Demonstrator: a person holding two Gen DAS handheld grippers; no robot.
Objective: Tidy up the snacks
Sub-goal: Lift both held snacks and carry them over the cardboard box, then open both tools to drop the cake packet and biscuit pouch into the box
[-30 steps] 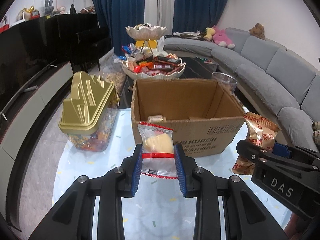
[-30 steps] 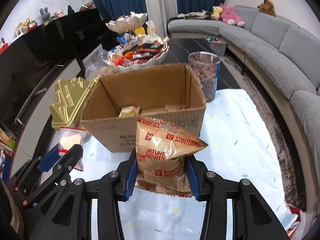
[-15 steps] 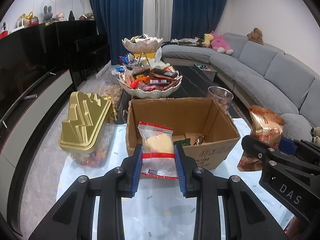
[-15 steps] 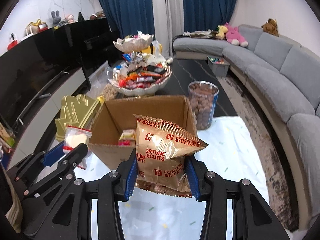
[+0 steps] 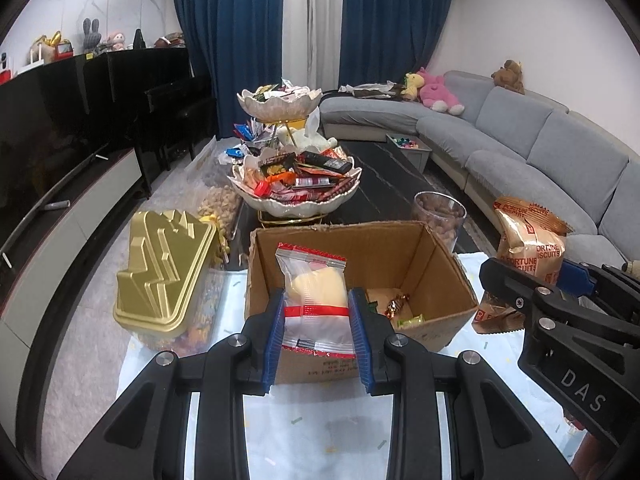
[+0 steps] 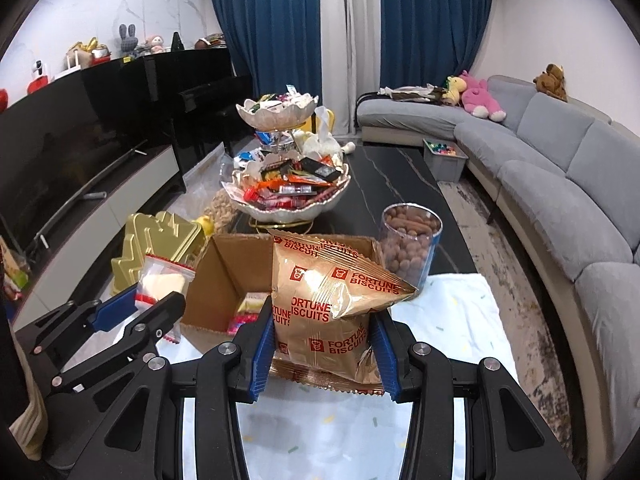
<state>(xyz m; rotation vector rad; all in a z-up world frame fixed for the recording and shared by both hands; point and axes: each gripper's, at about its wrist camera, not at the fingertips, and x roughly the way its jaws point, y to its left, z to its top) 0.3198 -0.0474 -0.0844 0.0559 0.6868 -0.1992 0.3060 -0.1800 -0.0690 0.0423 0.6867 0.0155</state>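
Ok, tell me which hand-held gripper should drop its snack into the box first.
Left, probably: its hand-held gripper holds the clear packet right before the box opening, while the biscuit bag sits off to the box's right.

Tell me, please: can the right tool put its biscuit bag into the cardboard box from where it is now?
Probably yes. The right tool holds the biscuit bag just in front of the cardboard box, whose top is open. The left tool with its clear packet is beside it, not in the way.
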